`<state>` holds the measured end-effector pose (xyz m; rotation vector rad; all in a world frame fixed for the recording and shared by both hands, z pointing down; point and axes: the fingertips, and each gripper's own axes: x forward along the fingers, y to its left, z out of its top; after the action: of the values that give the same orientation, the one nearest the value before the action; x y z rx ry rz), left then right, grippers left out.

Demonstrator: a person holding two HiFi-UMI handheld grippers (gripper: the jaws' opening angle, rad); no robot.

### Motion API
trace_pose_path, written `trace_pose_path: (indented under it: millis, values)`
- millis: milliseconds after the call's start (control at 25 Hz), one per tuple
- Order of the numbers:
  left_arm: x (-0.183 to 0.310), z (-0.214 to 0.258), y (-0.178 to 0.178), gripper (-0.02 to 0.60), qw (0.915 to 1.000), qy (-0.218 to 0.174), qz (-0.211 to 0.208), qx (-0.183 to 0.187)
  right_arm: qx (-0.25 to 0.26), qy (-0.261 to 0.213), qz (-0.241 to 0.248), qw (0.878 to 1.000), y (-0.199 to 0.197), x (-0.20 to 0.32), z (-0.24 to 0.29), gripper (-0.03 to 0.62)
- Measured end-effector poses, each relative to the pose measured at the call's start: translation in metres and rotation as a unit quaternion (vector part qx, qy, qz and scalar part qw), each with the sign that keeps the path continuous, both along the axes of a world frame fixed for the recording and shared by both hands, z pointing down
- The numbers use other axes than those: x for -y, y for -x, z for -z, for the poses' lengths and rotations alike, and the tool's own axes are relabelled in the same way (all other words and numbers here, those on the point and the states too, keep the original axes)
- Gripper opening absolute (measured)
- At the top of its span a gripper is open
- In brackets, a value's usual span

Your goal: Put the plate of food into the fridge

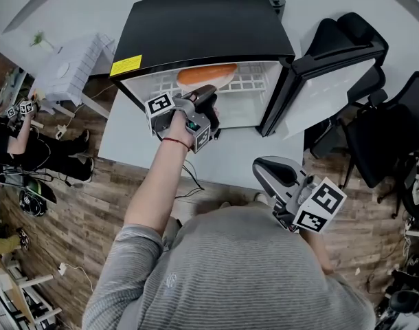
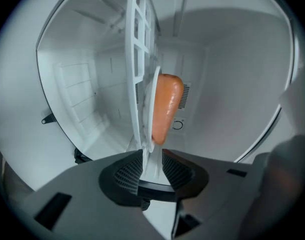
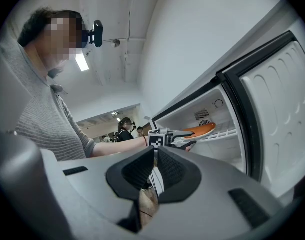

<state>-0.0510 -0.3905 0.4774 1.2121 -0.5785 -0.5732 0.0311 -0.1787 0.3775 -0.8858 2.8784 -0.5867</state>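
Left gripper (image 2: 152, 170): its 2 jaws stand apart, with the near rim of the plate (image 2: 151, 104) between them. The plate carries 1 orange piece of food (image 2: 165, 109) and lies on the wire shelf (image 2: 137, 54) inside the open fridge (image 1: 202, 19). The right gripper (image 3: 155, 156) has its jaws together and empty, near the person and well apart from the plate.

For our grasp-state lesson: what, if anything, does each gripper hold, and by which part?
Nothing is gripped: the rim of the plate sits between the open jaws of the left gripper; the right gripper is empty.
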Motion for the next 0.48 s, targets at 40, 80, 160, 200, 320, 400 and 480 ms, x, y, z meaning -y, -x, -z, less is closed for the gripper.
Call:
trace_pose_path:
  millis: [40, 80, 160, 200, 320, 400, 480]
  values:
    - [-0.003, 0.0, -0.001, 0.113, 1.0, 0.0, -0.005, -0.005, 0.0, 0.0, 0.0, 1.0, 0.001, 0.0, 0.0, 0.016]
    - [-0.007, -0.001, -0.002, 0.118, 0.9999, 0.0, -0.01, -0.01, -0.001, 0.0, 0.001, 1.0, 0.001, 0.0, 0.0, 0.016]
    - [-0.013, -0.002, -0.004, 0.12, 0.9997, -0.005, -0.017, -0.014, -0.002, 0.001, 0.003, 1.0, 0.002, 0.0, -0.001, 0.017]
    - [-0.017, -0.002, -0.004, 0.12, 0.9996, -0.009, -0.021, -0.014, -0.002, 0.001, 0.004, 1.0, 0.003, 0.0, -0.002, 0.017]
    - [-0.027, -0.002, -0.004, 0.12, 0.9992, -0.021, -0.034, -0.004, -0.002, 0.001, 0.006, 1.0, 0.004, -0.001, -0.003, 0.017]
    - [-0.033, 0.001, -0.003, 0.117, 0.9987, -0.032, -0.039, 0.003, -0.002, 0.002, 0.01, 1.0, 0.006, -0.001, -0.004, 0.017]
    - [-0.038, 0.004, -0.001, 0.103, 0.9981, -0.043, -0.042, 0.01, -0.003, 0.002, 0.013, 1.0, 0.009, -0.002, -0.004, 0.017]
